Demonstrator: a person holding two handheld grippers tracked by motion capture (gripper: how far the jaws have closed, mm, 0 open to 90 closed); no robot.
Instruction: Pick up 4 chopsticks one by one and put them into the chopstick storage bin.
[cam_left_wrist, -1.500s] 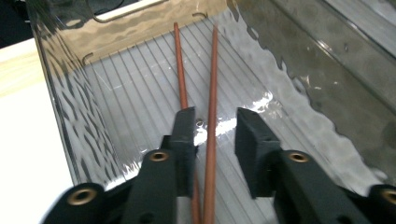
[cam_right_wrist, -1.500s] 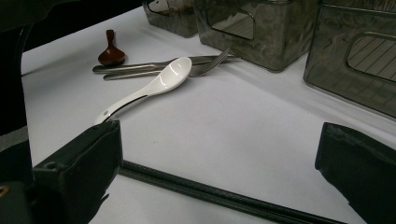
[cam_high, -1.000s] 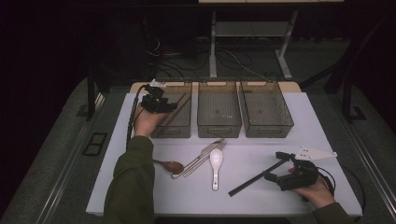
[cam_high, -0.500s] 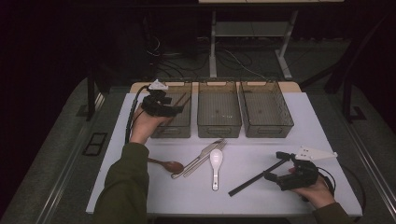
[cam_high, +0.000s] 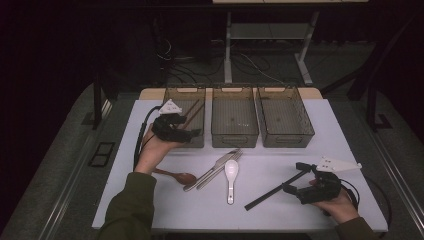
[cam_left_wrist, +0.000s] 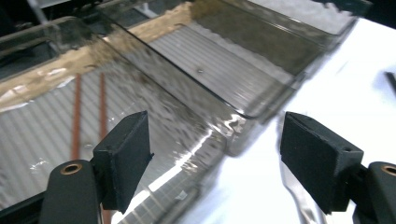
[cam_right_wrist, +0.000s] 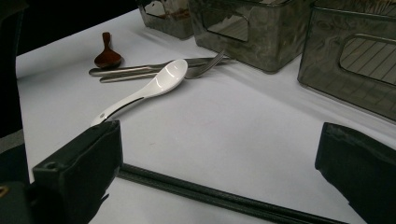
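My left gripper (cam_high: 192, 131) hovers at the front edge of the left smoky bin (cam_high: 186, 92). Its jaws have just been opening, and my left gripper (cam_left_wrist: 224, 158) is open with nothing between the pads. Two brown chopsticks (cam_left_wrist: 76, 116) lie on that bin's ribbed floor, and the high view shows them as brown chopsticks (cam_high: 192, 111). At the front right my right gripper (cam_high: 296, 178) rests open. In its own view the right gripper (cam_right_wrist: 219, 172) straddles a pair of black chopsticks (cam_right_wrist: 210, 193) lying flat on the table, with the pads clear of them.
Middle bin (cam_high: 234, 90) and right bin (cam_high: 285, 90) stand side by side at the back. On the white table lie a wooden spoon (cam_high: 175, 176), a metal fork and knife (cam_high: 215, 170) and a white spoon (cam_high: 230, 175). The black chopsticks (cam_high: 272, 191) point toward the front.
The left hand has drawn its gripper back from over the left bin toward the bin's front edge. The right hand has stayed put.
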